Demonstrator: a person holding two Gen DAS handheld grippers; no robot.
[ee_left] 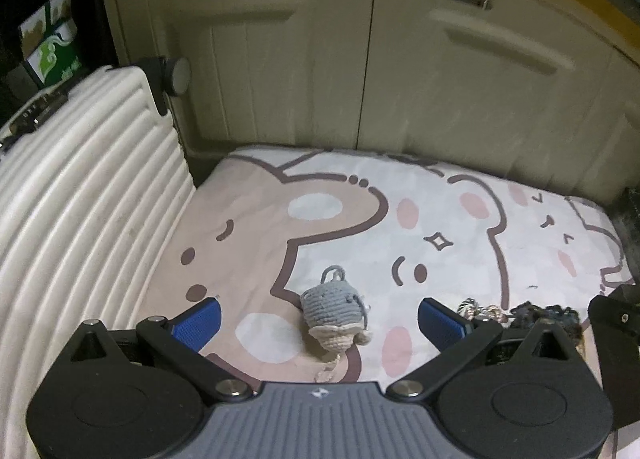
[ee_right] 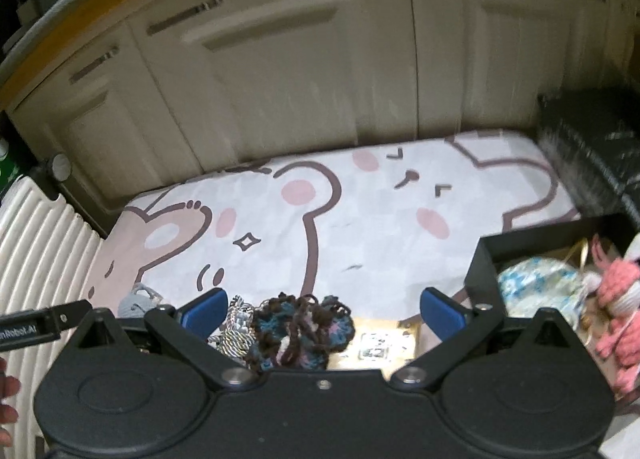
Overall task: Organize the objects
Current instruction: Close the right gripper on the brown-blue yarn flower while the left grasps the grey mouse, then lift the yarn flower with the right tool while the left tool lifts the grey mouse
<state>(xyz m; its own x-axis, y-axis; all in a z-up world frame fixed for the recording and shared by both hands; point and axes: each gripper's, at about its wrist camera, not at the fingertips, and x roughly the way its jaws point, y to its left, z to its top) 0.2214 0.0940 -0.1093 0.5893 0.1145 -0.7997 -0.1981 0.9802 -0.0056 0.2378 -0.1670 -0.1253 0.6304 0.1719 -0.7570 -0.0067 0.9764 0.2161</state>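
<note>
On the cartoon-bear printed mat [ee_left: 340, 219], your left gripper [ee_left: 320, 319] sits spread wide, empty, the grey-and-cream crocheted toy [ee_left: 336, 311] lying between its fingers. Your right gripper [ee_right: 322, 313] is likewise spread, over a dark fuzzy yarn bundle [ee_right: 300, 333]. At right, the black open box [ee_right: 486, 271] holds a pink crocheted doll [ee_right: 618, 299] and a blue-floral pouch [ee_right: 536, 287].
</note>
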